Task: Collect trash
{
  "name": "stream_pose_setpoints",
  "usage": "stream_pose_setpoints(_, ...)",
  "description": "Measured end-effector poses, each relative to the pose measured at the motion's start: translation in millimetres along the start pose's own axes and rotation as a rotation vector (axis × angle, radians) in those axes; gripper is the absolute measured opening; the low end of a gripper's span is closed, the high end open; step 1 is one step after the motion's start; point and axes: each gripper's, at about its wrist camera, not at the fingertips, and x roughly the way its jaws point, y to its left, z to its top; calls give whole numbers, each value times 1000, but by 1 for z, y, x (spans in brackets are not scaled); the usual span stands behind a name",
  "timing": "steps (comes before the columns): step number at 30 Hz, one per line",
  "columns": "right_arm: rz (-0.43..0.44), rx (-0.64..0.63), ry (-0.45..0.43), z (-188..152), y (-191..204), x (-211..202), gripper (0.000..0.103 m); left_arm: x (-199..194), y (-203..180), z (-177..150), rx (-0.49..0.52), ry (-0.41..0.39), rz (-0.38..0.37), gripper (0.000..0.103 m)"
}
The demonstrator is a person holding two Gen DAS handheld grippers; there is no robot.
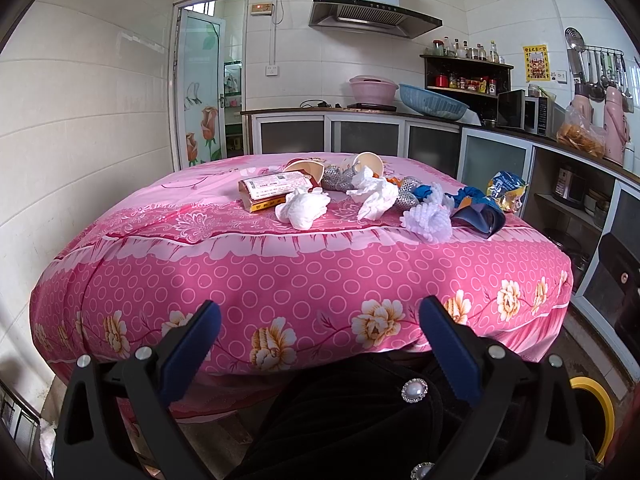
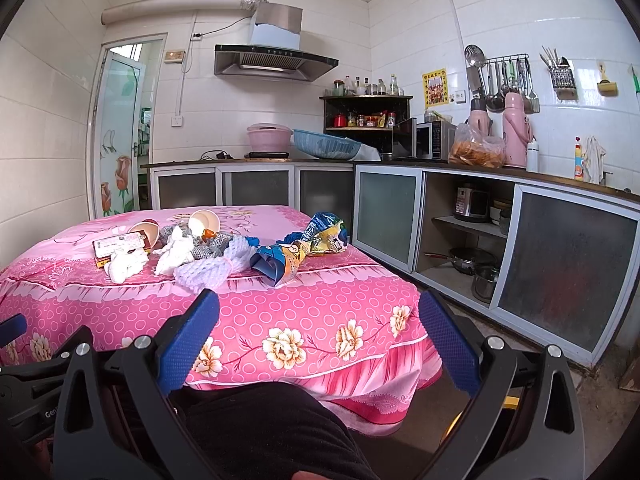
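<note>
Kitchen, pink-clothed bench: tissues, cups, wrappers piled. Both tools, left and right, wide open, empty, well short. Collection unstarted; next: reach nearest tissue.

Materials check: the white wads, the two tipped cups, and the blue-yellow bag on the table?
White wads: tissue or paper napkin by the look, matte, crumpled into soft folds. Tipped cups: likely paper, matte cream inside with a thin rolled rim. Blue-yellow bag: plastic film snack wrapper, glossy, printed, sharply creased. All lie on the pink floral cloth, a woven fabric that drapes over the edge.
</note>
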Motion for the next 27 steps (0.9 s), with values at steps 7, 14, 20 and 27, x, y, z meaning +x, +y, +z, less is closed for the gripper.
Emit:
stream_pose_setpoints(7,-1,0,0,0,0,-1,95,0,0,0,0,0,-1,95)
stream_pose_setpoints(14,-16,5,0,0,-1,0,95,2,1,-1,-3,6,3,95)
stream_pose_setpoints(20,-54,17,10,2,-6,0,95,5,3,0,-11,13,4,95)
stream_pose_setpoints(27,-52,43,12,8,-13,7,95,17,-1,-1,0,72,-93,95)
